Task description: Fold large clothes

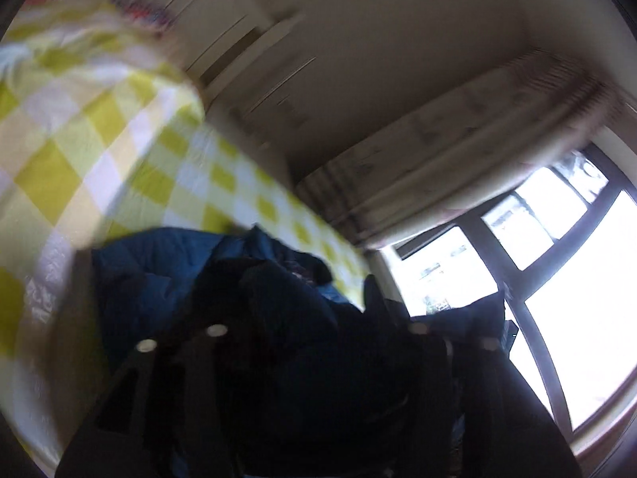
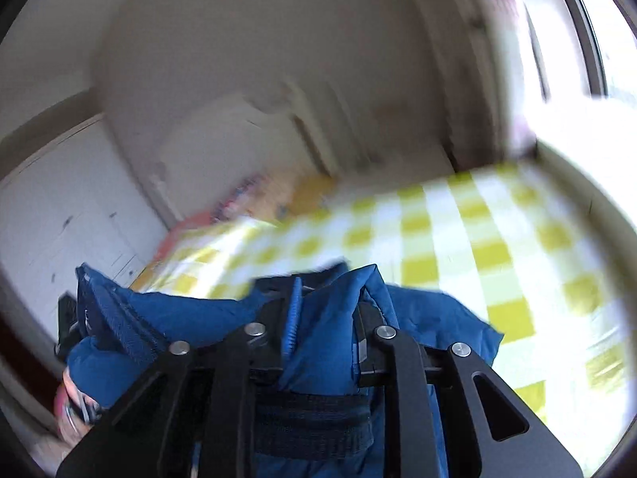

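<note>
A blue padded jacket [image 2: 430,310] is bunched up and lifted over the bed. My right gripper [image 2: 318,318] is shut on a fold of it, with the blue zipper [image 2: 292,318] standing up between the fingers. In the left wrist view the same jacket [image 1: 151,279] looks dark against the bright window. Its fabric fills the space between the jaws of my left gripper [image 1: 314,318]. The picture is too dark and blurred to show whether the pads press on it. A dark object and part of a hand [image 2: 67,398] show at the jacket's left end.
The bed [image 2: 477,239] wears a yellow and white checked cover [image 1: 79,151], with colourful pillows [image 2: 254,195] at its head. A bright window [image 1: 557,279] with a pale curtain [image 1: 458,151] flanks the bed. White wardrobe doors [image 2: 59,219] stand on the other side.
</note>
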{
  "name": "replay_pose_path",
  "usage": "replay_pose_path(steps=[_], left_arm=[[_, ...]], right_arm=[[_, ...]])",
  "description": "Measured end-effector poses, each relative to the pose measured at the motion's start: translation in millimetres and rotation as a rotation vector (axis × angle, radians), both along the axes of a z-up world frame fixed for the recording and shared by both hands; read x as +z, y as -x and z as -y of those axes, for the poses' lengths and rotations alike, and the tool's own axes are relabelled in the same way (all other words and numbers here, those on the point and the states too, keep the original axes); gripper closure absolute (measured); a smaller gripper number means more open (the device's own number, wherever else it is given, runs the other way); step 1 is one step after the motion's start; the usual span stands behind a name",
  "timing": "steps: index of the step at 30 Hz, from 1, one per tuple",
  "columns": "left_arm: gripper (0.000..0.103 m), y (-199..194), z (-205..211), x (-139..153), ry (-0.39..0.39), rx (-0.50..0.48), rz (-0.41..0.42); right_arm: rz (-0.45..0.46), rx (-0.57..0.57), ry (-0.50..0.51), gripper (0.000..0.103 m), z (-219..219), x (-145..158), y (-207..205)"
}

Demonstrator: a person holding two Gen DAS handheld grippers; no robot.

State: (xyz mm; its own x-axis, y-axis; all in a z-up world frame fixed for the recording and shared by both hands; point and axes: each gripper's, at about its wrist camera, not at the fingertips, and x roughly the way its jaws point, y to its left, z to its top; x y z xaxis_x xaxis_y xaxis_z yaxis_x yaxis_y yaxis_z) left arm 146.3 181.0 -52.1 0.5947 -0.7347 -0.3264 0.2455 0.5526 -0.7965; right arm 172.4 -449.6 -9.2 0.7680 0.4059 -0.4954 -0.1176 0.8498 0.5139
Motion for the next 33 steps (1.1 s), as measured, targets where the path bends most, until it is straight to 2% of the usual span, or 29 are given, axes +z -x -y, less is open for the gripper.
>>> replay_pose_path(steps=[1,2,3,4,7,8,9,11,12,14,16,20,22,25,33], left_arm=[[0.032,-15,-1,-13,0.0,-0.003,-0.042],[0.025,-23,-2,-23,-0.007,0.012,-0.077],[0.013,-28,-6,-32,-0.039,0.063,-0.106],[0.008,-26,-11,-36,-0.06,0.094,-0.118],[0.005,-21,-31,-51,-0.091,0.139,-0.141],[0.005,-20,-38,-50,-0.096,0.152,-0.146],[0.005,-19,-46,-51,-0.103,0.168,-0.15],[0.005,-13,-60,-49,-0.129,0.198,-0.15],[0.005,-9,-64,-44,-0.14,0.203,-0.144],[0.005,-6,-66,-34,-0.176,0.204,-0.118],[0.003,-14,-57,-25,-0.227,0.173,-0.1],[0.003,-49,-17,-14,-0.438,0.056,-0.09],[0.003,-68,3,-12,-0.552,0.026,-0.072],[0.003,-89,21,-15,-0.621,-0.016,-0.051],[0.003,-127,43,-32,-0.661,-0.097,-0.107]], right_arm=[[-0.069,-0.017,-0.038,0.081,5,-19,-17],[-0.174,-0.036,-0.068,0.081,12,-44,-36],[-0.235,-0.055,-0.091,0.08,16,-60,-44],[-0.261,-0.067,-0.128,0.079,23,-70,-50],[-0.208,-0.022,-0.315,0.06,45,-89,-39],[-0.193,-0.014,-0.361,0.036,48,-89,-33],[-0.161,-0.014,-0.414,0.004,56,-88,-28],[-0.04,-0.039,-0.48,0.004,76,-76,-12],[-0.014,-0.044,-0.479,0.004,82,-70,-7],[0.009,-0.086,-0.399,0.004,88,-56,-2],[-0.022,-0.095,-0.274,0.004,83,-48,-4],[-0.124,-0.074,0.092,0.004,51,-47,-30],[-0.151,-0.048,0.195,0.004,36,-54,-42],[-0.174,-0.003,0.203,0.004,36,-70,-54],[-0.212,0.085,0.327,0.004,-1,-90,-87]])
